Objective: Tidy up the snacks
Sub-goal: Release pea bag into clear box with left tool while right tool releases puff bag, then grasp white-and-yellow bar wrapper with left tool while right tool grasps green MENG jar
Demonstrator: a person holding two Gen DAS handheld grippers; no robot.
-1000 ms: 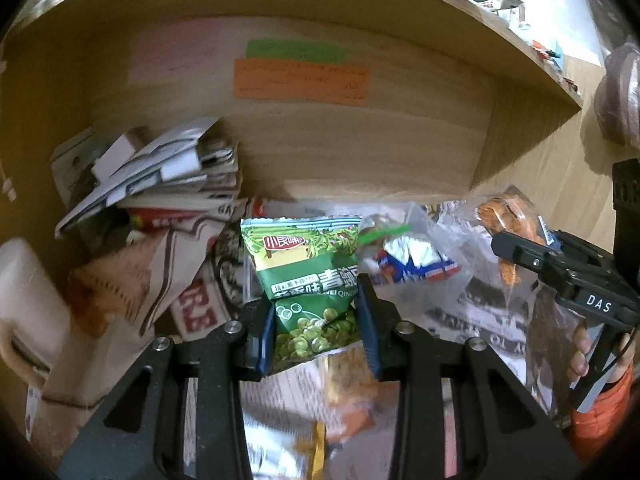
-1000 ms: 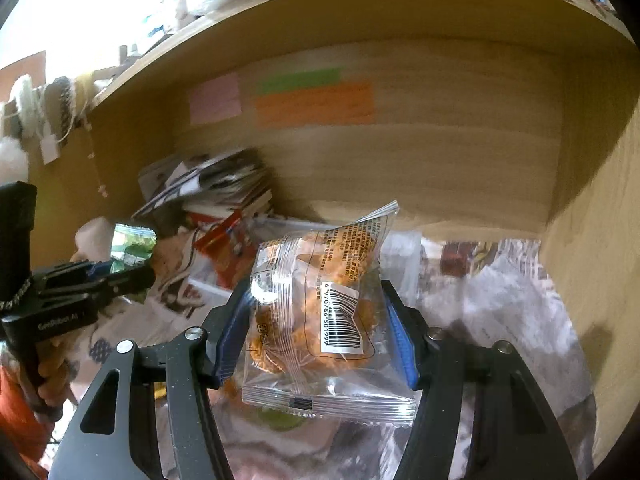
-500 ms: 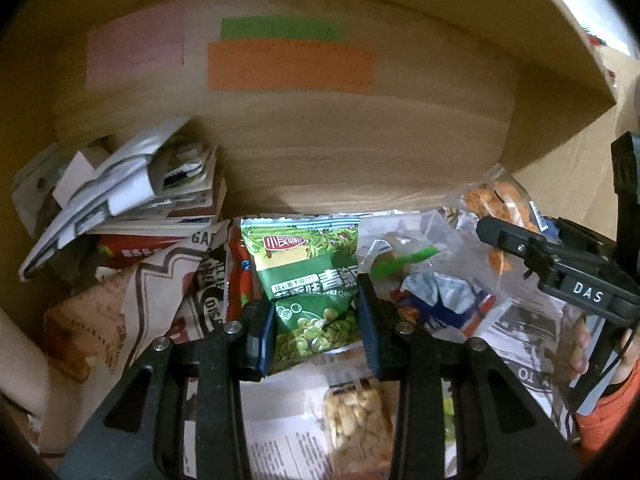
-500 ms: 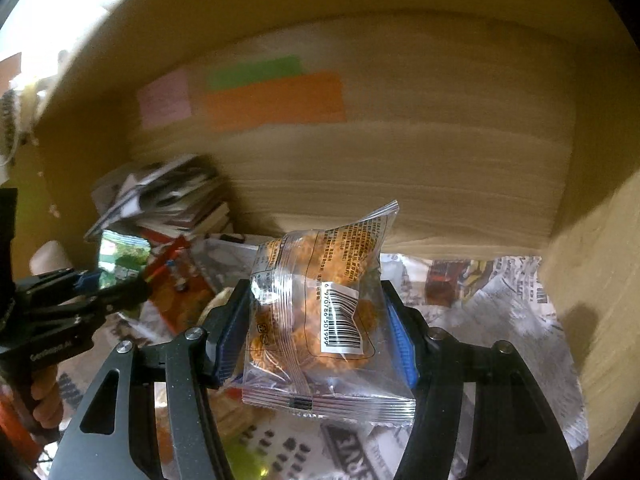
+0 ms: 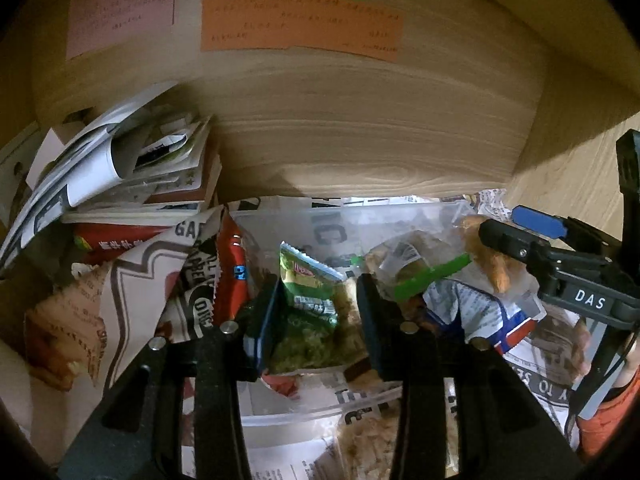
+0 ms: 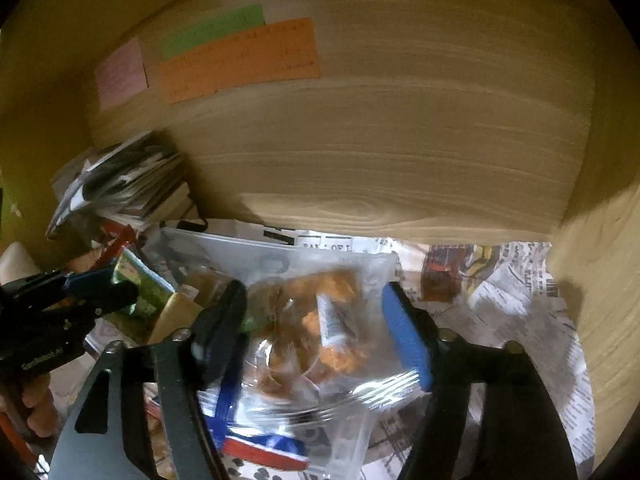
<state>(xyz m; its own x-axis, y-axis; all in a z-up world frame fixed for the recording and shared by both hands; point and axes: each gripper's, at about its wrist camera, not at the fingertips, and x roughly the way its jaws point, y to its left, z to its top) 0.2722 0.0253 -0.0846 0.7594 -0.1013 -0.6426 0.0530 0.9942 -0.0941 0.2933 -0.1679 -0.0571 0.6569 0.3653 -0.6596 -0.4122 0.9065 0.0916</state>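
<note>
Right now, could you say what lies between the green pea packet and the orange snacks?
A green-clipped clear bag, seen from the left wrist.

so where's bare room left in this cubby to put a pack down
The free patch is on the right: newspaper lining between the clear tub and the right side wall. The left is crowded: a paper stack with snack packs below, and the tub itself holds the green pack and the orange snack bag.

L gripper (image 5: pixel 316 320) tilted down, jaws just eased apart, green snack packet (image 5: pixel 310 312) loose between. R gripper (image 6: pixel 316 336) tilted down, jaws just widened, clear bag of orange snacks (image 6: pixel 320 320) slipping free.
</note>
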